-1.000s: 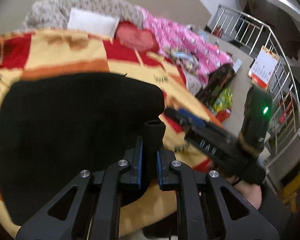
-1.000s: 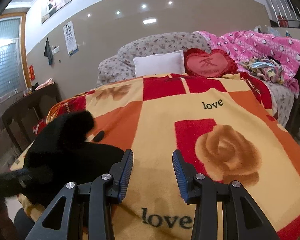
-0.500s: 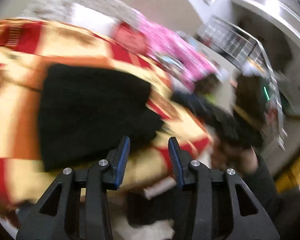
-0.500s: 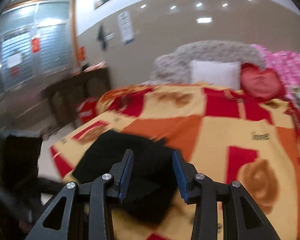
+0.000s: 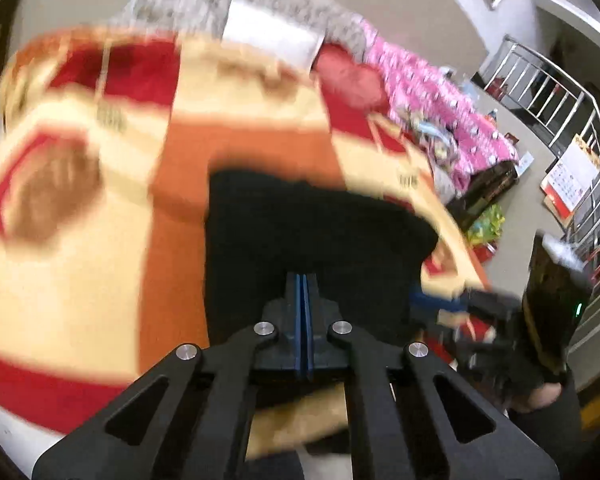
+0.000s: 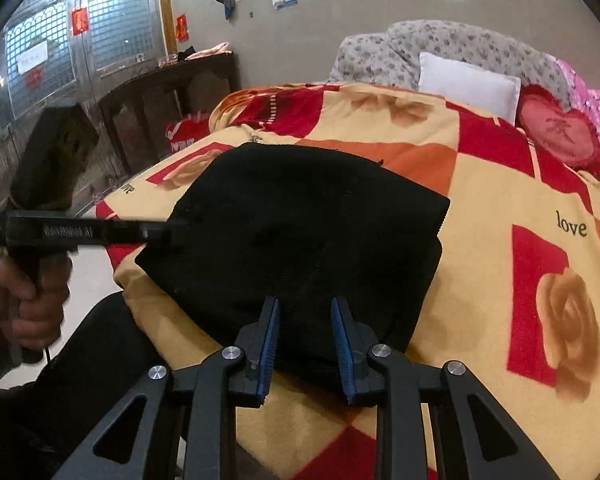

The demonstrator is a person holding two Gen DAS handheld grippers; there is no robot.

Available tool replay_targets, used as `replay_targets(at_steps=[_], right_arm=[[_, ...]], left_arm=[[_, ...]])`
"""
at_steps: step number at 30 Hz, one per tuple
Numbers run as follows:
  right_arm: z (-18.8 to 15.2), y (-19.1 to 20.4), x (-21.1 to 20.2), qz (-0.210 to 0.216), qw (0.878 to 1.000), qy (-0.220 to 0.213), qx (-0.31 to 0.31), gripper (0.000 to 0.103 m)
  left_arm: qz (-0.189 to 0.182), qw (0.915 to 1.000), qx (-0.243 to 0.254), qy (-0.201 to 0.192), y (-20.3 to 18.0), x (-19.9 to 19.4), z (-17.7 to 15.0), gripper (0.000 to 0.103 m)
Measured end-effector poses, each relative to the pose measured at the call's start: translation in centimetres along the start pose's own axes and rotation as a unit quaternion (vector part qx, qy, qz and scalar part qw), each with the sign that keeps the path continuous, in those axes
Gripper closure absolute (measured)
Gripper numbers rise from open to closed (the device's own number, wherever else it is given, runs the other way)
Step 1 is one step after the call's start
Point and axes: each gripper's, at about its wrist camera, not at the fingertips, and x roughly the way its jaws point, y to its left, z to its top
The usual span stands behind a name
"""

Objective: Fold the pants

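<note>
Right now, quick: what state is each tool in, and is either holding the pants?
Left tool: shut, blue pads pressed together over the black pants; no cloth visibly pinched.
Right tool: open, empty, poised at the pants' near edge.

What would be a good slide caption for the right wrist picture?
Open right gripper poised over folded black pants on a rose-patterned blanket.
</note>
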Motion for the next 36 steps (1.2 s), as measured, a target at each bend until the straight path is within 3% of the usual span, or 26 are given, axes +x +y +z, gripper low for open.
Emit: replay_targets(at_steps=[2, 4, 7, 10, 13, 21, 24, 26, 29, 31, 32, 34, 36], right_arm=[[0.7, -0.2, -0.4, 0.007, 1.0, 0.003, 0.007, 0.079], [2.5, -0.3, -1.8, -0.016, 1.0, -0.027, 0.003, 0.079], [5.0, -1.1, -2.9, -0.037, 0.996, -0.074, 0.018, 0.079], [6.1, -1.7, 0.2, -0.045, 0.998, -0.031, 0.011, 0.079], [5.3, -2.6, 3.8, -0.058, 0.998, 0.023, 0.001, 0.079], [4.3, -4.6, 3.7, -0.013, 0.999, 0.0, 0.05, 0.078], [5.0, -3.7, 2.5, -0.032, 0.999, 0.008, 0.033, 0.078], [5.0, -2.7, 0.6, -0.033, 0.999, -0.009, 0.031, 0.078], [4.0, -1.0, -1.4, -0.008, 1.0, -0.006, 0.025, 0.077], [2.3, 0.1, -0.8, -0.013, 0.999, 0.031, 0.008, 0.077], [1.4, 0.3, -0.1, -0.018, 0.999, 0.043, 0.002, 0.076], [0.2, 0.0, -0.3, -0.01, 1.0, 0.007, 0.002, 0.076], [-0.1, -0.5, -0.5, 0.0, 1.0, 0.0, 0.02, 0.076]], left_arm=[[0.018, 0.9997, -0.003, -0.015, 0.7, 0.1, 2.0, 0.101], [0.042, 0.9989, -0.012, -0.018, 1.8, 1.3, 4.1, 0.101], [0.06, 0.9979, -0.022, 0.015, 2.8, 4.2, 5.3, 0.101], [0.073, 0.9962, -0.026, 0.039, 3.2, 6.1, 4.5, 0.101], [0.078, 0.995, -0.033, 0.053, 3.5, 7.3, 3.6, 0.101], [0.104, 0.9933, -0.002, 0.05, 2.8, 8.1, 4.0, 0.1], [0.109, 0.9939, 0.009, 0.018, 1.8, 5.0, 4.2, 0.1], [0.096, 0.9943, 0.044, -0.007, 0.1, 2.7, 3.2, 0.095], [0.071, 0.9943, 0.076, 0.019, -1.6, 2.0, 0.0, 0.094], [0.082, 0.9921, 0.081, 0.05, -1.7, 3.4, -1.7, 0.092], [0.092, 0.9913, 0.084, 0.043, -1.6, 4.0, -2.4, 0.091], [0.094, 0.9922, 0.077, 0.028, -1.6, 4.1, -2.6, 0.091], [0.102, 0.9922, 0.061, 0.037, -1.7, 4.3, -2.3, 0.091]])
